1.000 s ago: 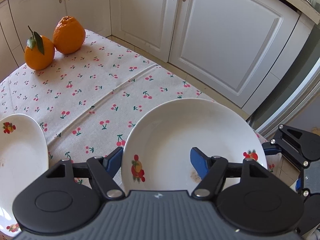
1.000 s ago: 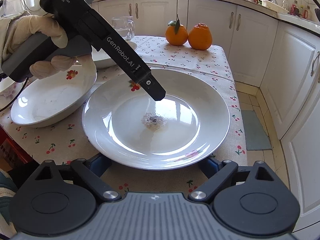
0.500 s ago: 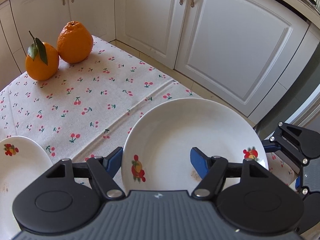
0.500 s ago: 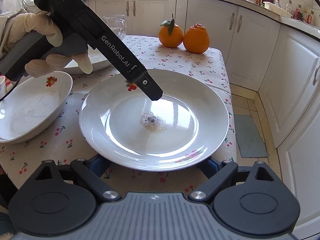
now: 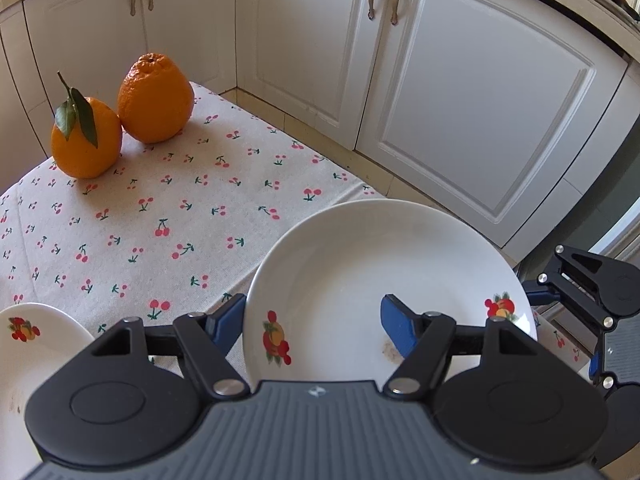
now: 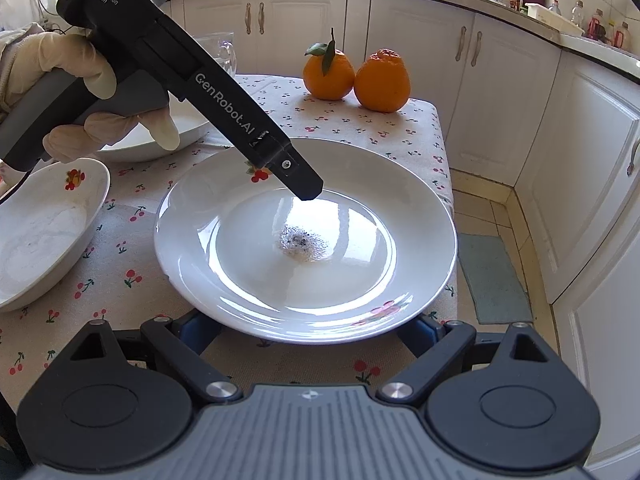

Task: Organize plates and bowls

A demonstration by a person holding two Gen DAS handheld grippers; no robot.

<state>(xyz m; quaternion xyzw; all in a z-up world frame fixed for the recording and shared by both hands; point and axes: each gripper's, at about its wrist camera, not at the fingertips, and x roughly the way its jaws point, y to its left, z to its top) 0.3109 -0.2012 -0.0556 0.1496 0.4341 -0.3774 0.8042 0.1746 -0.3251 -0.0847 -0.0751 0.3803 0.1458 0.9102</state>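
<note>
The deep plate (image 6: 248, 264) sits at the near right part of the cloth-covered counter (image 5: 160, 208), apparently lifted just clear of it, with its right side close to the edge above the tiled floor. The left gripper (image 5: 312, 320) has its jaws pinching the plate's rim, one finger over the inner face and the other under the edge. The right gripper (image 6: 308, 330) has its jaws spread wide with both pads tucked beneath the near rim; whether they press on it I cannot tell. The main risk is a tilt: a shallow pool with a greyish foamy residue (image 6: 300, 242) lies in the middle of the plate, and any uneven movement between the two hands would probably send it over the lip onto the cherry-print cloth. The pinch also covers only a narrow strip of glossy glaze, so the plate could slip or swing free and fall to the floor. To the left, a bowl (image 6: 40, 232) with a fruit decal stands close to the plate, and another white dish (image 6: 160, 140) lies behind the gloved hand (image 6: 80, 92); either could be clipped by a leftward move. Two oranges (image 5: 120, 120) sit well apart at the far end, beside a glass jug (image 6: 224, 52), out of the way.
</note>
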